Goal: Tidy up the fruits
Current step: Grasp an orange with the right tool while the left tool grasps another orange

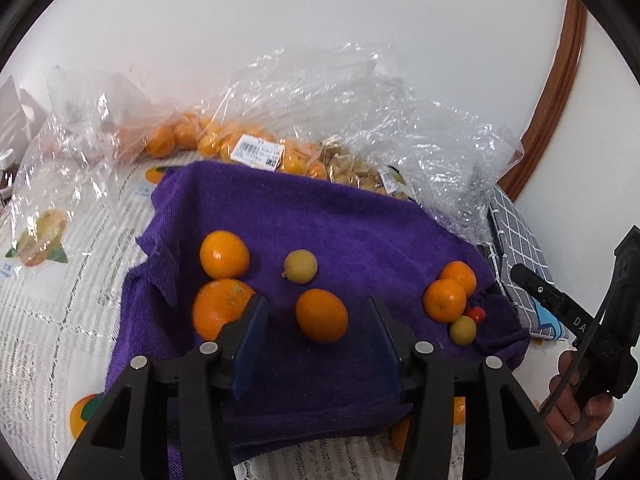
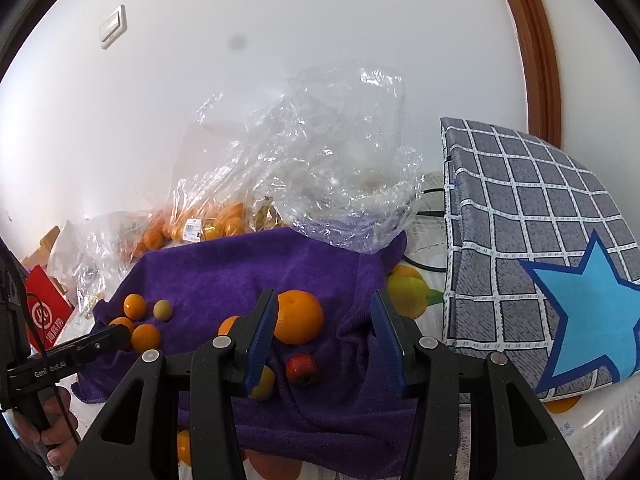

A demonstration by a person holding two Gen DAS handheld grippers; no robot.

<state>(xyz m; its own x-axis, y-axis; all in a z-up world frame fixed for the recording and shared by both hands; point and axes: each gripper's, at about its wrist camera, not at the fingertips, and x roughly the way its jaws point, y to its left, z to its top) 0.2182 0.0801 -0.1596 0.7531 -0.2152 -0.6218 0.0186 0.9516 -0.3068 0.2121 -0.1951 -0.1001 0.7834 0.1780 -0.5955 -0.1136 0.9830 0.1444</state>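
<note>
The left claw (image 1: pixel 320 320) is angling down over the purple towel (image 1: pixel 320 220), jaws apart and gripping nothing, an orange (image 1: pixel 322 316) lying free on the cloth between its tips; the right claw (image 2: pixel 324 316) is hanging likewise parted and empty above a small red fruit (image 2: pixel 302 369). Bare towel is lying open between the left cluster and the right one (image 1: pixel 450 294). Farther back, a barcode label (image 1: pixel 258 153), unreadable, is showing on a clear bag of oranges (image 1: pixel 208 136).

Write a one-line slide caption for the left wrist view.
Open left gripper poised over an orange on a purple towel scattered with citrus.
</note>
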